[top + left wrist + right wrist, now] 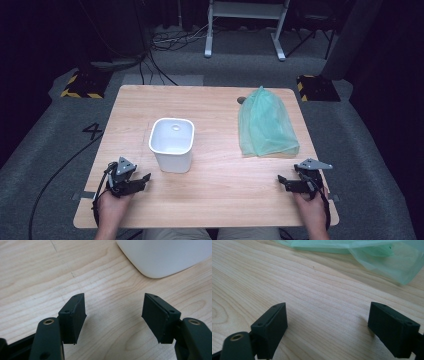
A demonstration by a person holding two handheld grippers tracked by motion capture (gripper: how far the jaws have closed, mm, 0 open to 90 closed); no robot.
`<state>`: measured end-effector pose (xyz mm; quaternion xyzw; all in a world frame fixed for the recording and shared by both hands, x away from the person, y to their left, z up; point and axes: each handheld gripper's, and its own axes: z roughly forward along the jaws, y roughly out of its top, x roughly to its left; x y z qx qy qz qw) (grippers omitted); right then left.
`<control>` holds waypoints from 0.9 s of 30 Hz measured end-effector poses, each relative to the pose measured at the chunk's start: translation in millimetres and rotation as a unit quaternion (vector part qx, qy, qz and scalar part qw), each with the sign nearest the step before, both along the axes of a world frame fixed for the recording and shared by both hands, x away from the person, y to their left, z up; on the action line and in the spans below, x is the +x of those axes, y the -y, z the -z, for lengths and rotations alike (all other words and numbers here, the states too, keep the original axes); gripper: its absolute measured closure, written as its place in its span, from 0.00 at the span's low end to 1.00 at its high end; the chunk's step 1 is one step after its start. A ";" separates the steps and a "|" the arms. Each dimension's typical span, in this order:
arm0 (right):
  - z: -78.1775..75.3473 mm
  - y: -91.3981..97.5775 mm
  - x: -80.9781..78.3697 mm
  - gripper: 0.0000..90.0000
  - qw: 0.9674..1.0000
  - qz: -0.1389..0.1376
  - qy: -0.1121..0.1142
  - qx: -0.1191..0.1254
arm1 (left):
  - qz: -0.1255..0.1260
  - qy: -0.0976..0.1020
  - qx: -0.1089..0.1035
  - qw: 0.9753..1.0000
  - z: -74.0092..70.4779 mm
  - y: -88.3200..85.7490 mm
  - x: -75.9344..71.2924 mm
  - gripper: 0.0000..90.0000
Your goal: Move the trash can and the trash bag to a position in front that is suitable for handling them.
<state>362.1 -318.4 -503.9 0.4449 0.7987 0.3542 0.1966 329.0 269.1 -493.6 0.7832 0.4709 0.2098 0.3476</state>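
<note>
Both tongs sitting apart, empty: left tongs (131, 181) by white bin (172, 144), right tongs (296, 184) by green bag (266, 125). Right should be reaching toward 12 o'clock, pinching the bag's near edge flat against the worktop (220, 200).

We see a white bin (172, 144) near the table's (220, 200) centre; a green bag (266, 125) lies at its three o'clock; our left gripper (145, 178) rests at seven, our right gripper (281, 181) at five, both empty
</note>
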 end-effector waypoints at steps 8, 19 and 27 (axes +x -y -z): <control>0.0 -0.5 -0.2 0.18 1.000 0.001 0.001 0.000 | -0.035 0.010 -0.024 0.999 -14.4 -9.1 15.0 0.40; 0.0 -1.2 -0.9 0.20 1.000 -0.001 0.002 0.001 | -0.039 0.022 -0.051 0.998 -30.4 -22.5 37.2 0.40; -0.2 -1.1 -0.9 0.21 1.000 -0.002 0.002 0.002 | -0.055 0.049 -0.031 0.997 -39.8 -14.2 61.4 0.39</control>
